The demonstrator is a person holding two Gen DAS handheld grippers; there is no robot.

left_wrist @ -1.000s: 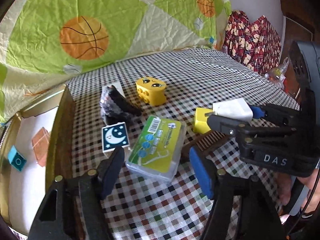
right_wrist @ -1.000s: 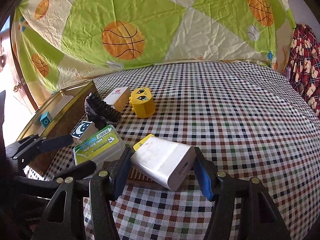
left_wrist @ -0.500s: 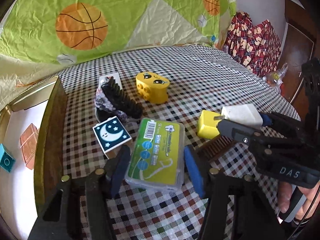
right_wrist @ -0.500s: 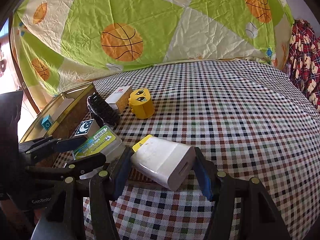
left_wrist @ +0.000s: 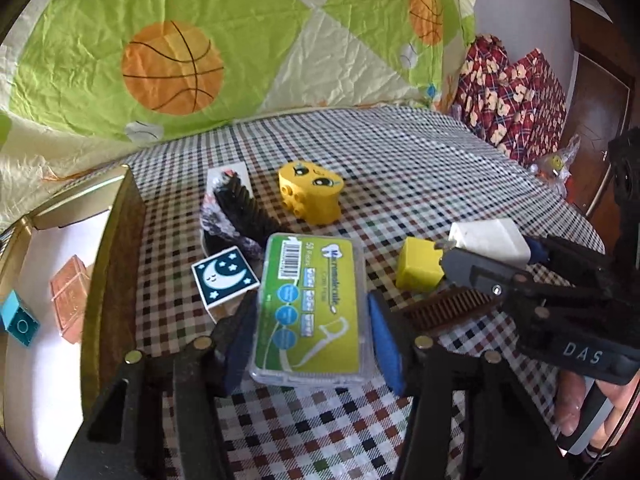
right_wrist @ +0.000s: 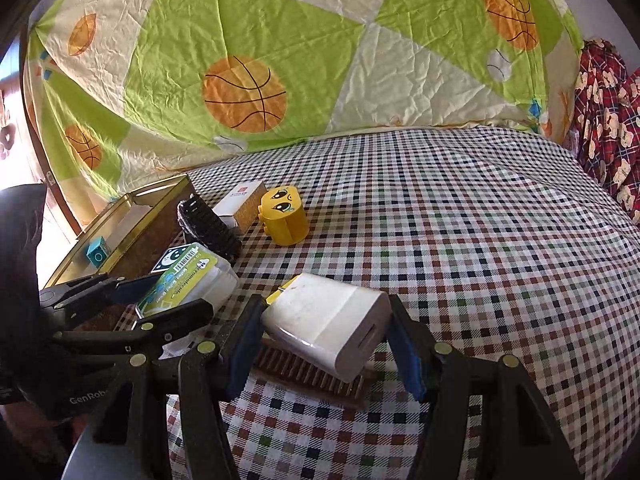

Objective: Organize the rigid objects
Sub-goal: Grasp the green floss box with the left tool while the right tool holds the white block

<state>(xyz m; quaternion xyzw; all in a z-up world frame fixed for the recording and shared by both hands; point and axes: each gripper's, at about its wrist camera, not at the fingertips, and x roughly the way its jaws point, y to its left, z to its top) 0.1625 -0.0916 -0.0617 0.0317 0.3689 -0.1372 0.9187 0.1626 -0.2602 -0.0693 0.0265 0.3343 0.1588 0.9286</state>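
**Two grippers, two things to grab**

My left gripper (left_wrist: 312, 332) is closing its fingers (left_wrist: 242, 336) around the floss box (left_wrist: 312, 304). The box is clear with a green and yellow label, and it lies flat on the checked desk (left_wrist: 420, 168). It sits right between my blue pads. I cannot tell if both pads press on it yet.

I will use the floss box as my marker. Just to its left is a little block with a moon picture (left_wrist: 224, 278). Behind the box is a black bristly brush (left_wrist: 240, 216), and behind that a small white box (left_wrist: 230, 172). A yellow block with a face (left_wrist: 310, 196) stands farther back and a bit to the right. To the right of the floss box are a small yellow cube (left_wrist: 420, 270) and a brown comb (left_wrist: 444, 308). Far to its left is a gold tray (left_wrist: 120, 240) with a blue block (left_wrist: 18, 320) and a pink piece (left_wrist: 70, 300) inside.

My right gripper (right_wrist: 324, 344) is part way open. Its fingers (right_wrist: 244, 340) hold a white charger (right_wrist: 328, 324) from both sides. The charger is over the brown comb, to the right of the floss box.
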